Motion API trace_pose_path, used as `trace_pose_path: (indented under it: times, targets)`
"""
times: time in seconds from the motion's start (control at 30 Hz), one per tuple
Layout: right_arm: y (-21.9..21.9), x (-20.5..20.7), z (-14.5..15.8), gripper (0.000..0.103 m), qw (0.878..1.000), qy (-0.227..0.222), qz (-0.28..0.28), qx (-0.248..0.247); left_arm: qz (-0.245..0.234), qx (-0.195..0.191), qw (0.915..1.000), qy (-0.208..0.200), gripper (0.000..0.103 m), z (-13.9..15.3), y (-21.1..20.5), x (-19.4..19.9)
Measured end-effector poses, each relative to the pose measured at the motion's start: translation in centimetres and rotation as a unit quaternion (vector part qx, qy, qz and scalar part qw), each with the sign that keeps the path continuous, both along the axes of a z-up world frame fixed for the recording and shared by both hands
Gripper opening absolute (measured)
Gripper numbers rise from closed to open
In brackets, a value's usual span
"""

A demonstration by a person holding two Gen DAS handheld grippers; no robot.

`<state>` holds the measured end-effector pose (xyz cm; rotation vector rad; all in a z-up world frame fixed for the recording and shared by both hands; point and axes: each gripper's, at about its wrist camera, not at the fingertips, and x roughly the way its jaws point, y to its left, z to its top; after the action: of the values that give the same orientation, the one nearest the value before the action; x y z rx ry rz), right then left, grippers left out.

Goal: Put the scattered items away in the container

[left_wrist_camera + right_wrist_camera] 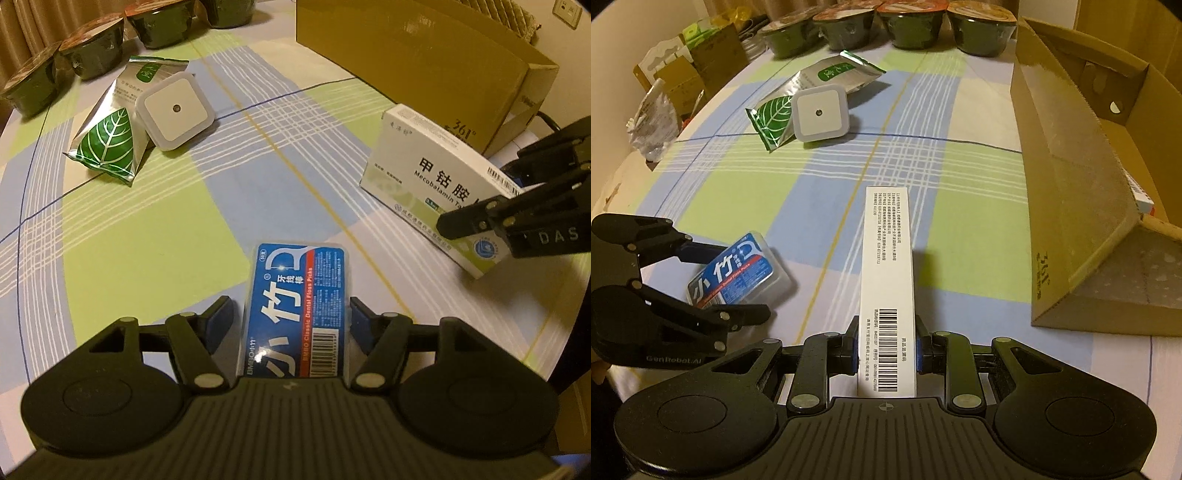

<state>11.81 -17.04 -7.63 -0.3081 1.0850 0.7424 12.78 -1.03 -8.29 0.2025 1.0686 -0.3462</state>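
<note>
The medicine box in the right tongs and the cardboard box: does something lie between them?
No. In the right wrist view, only bare checked tablecloth separates the medicine box from the cardboard box.

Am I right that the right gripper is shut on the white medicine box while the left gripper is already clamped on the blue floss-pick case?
Not quite. The left gripper is open: its jaws stand apart on either side of the blue floss-pick case, as the left wrist view shows. The right gripper is indeed shut on the white medicine box.
</note>
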Motion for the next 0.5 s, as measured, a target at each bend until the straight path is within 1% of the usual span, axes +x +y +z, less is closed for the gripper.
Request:
trace_pose_path:
  times: [0.5]
  targets:
    - [1.7, 1.1, -0.3, 0.029, 1.0, -0.005, 0.013, -0.011, 0.007, -0.003, 0.9999, -0.007, 0.06, -0.3, -0.1, -0.1]
